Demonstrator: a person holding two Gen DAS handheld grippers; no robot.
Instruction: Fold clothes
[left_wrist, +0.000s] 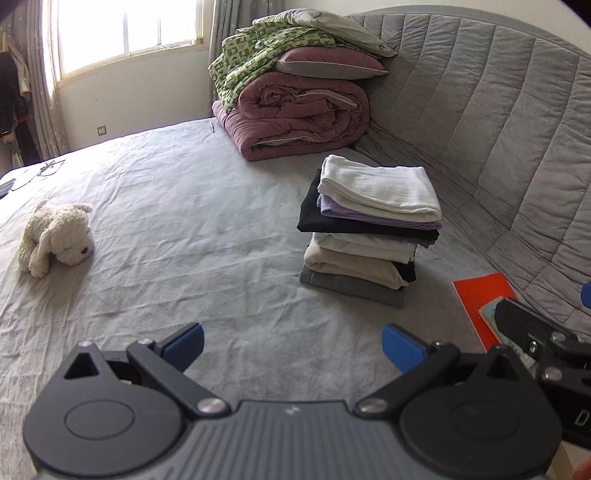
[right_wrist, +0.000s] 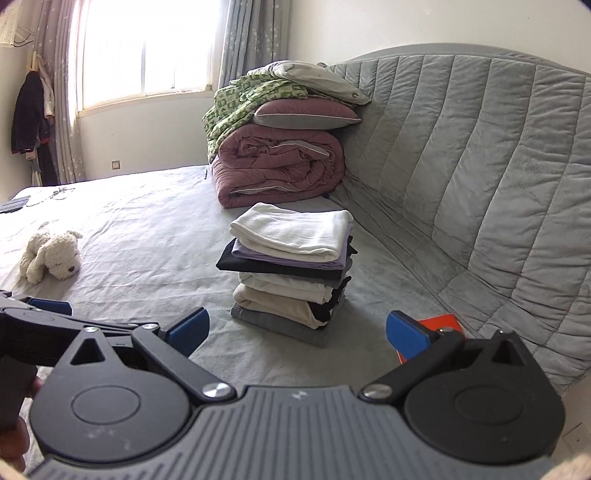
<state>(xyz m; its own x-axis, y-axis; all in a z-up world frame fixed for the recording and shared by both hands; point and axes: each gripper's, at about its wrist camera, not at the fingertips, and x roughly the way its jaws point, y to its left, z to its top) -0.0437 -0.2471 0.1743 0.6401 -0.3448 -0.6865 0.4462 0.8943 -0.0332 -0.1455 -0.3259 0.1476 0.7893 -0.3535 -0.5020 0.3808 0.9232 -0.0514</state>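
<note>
We hold both tools spread wide and empty above the bed: the left gripper and the right gripper each show their blue pads well apart with nothing between them. The clothes sit in one stack near the grey headboard, well ahead of both grippers. A white piece lies on top, then a lilac one, a black one, pale ones and a grey one at the bottom. No loose garment shows on the sheet, so we judge the folding to be largely done, or a fresh piece must come from out of view.

If we tidy the stack, we should note that its upper layers overhang to the left while the lower ones sit further right; it may lean. We would come in low from both sides, press lightly on the edges and square them without lifting the top piece. We keep clear of the orange book just right of the stack and of the plush dog far to the left. The rolled quilt behind needs no touch.
</note>
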